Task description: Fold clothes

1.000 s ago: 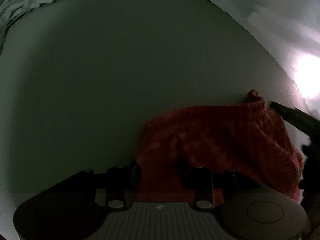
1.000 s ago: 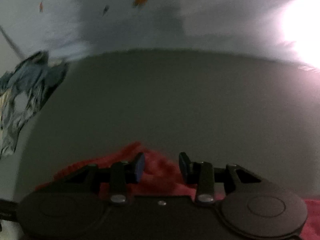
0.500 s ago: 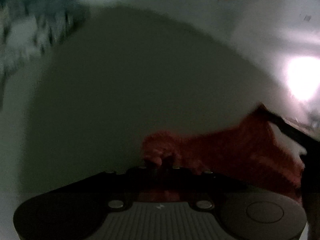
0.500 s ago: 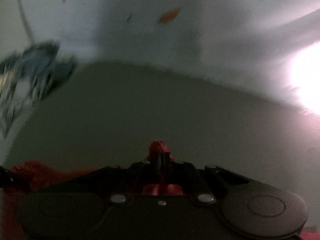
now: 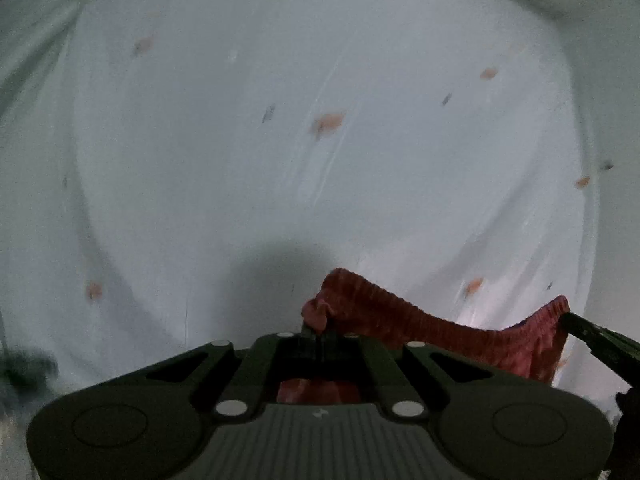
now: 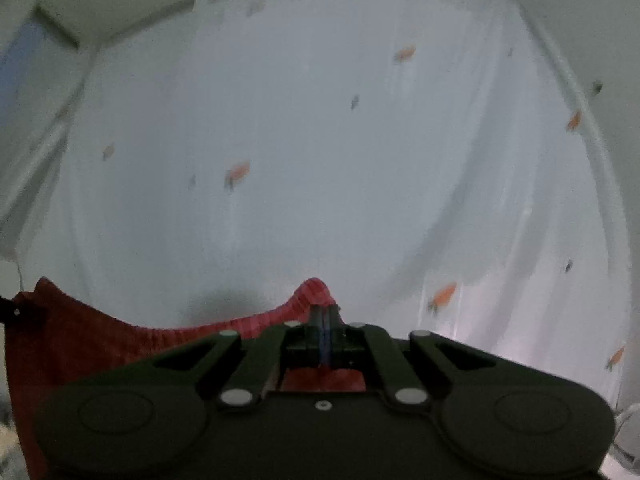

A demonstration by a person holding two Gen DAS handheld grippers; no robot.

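Note:
A red ribbed knit garment [image 5: 420, 320] hangs stretched between my two grippers, lifted in the air. My left gripper [image 5: 318, 330] is shut on one top corner of it. My right gripper [image 6: 324, 320] is shut on the other top corner; the red garment [image 6: 100, 344] sags away to the left in the right wrist view. In the left wrist view the right gripper's fingers [image 5: 592, 336] show at the far right, pinching the cloth. Both cameras face upward; the table is out of sight.
A white curtain [image 5: 320, 160] with small orange and grey prints fills both views behind the garment; it also shows in the right wrist view [image 6: 340, 180]. A white ceiling edge [image 6: 120, 12] shows at the top.
Both grippers closed on the garment's top corners while it lay on the grey table, then lifted it. The views swung up from the table to the curtain.

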